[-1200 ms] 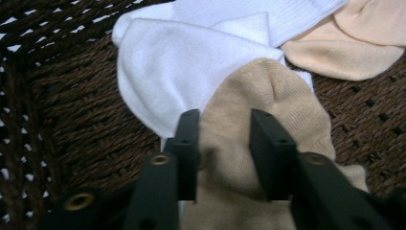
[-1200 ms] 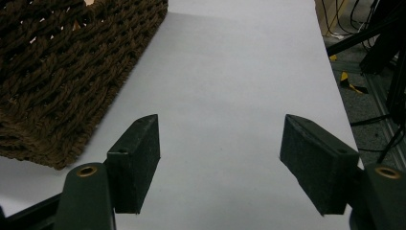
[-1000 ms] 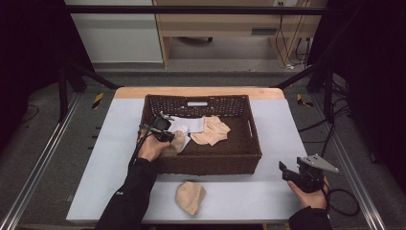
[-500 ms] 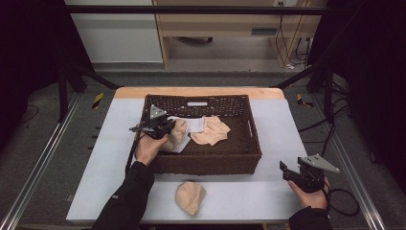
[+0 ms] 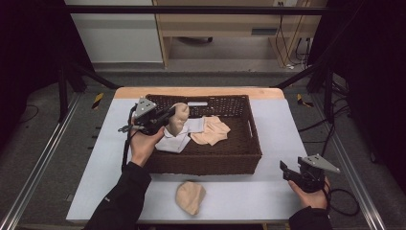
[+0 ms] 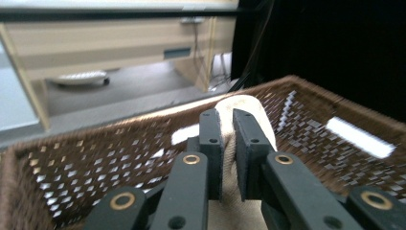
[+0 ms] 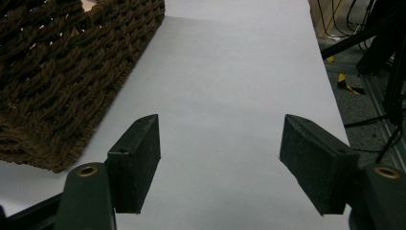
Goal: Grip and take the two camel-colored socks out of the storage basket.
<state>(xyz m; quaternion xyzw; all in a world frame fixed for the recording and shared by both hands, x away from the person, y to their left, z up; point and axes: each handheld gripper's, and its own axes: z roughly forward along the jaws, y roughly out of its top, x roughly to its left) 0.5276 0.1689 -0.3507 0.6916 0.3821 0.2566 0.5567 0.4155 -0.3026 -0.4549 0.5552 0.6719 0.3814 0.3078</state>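
Above the left end of the brown wicker basket (image 5: 249, 139), a beige sock (image 5: 178, 118) hangs pinched in the left gripper (image 5: 167, 115), lifted clear of the clothes lying on the basket floor. In the left gripper view the two black jaws stand nearly together with only the sock's (image 6: 246, 112) fabric between them, its rounded end rising above their tips against the basket's (image 6: 72, 163) woven far wall. The person's left hand (image 5: 142, 143) holds that gripper from the basket's left wall, the dark-sleeved forearm coming up from the near table edge at a slight slant and the grey plate tilted up toward the left. Under and just right of the held sock lie a white cloth (image 5: 178, 140) and a peach-coloured cloth (image 5: 210, 131), touching one another; the right half of the basket floor is bare weave. On the white table (image 5: 268, 191), near its front edge and just before the basket's near wall, lies another beige sock (image 5: 190, 196). The right gripper (image 5: 286, 171) rests low near the table's front right corner, in the person's right hand (image 5: 310, 194), its jaws spread wide over bare table top (image 7: 225, 96) with nothing between them, the basket's corner (image 7: 62, 81) off to their left. Open table runs along the basket's right side to the table's edge.
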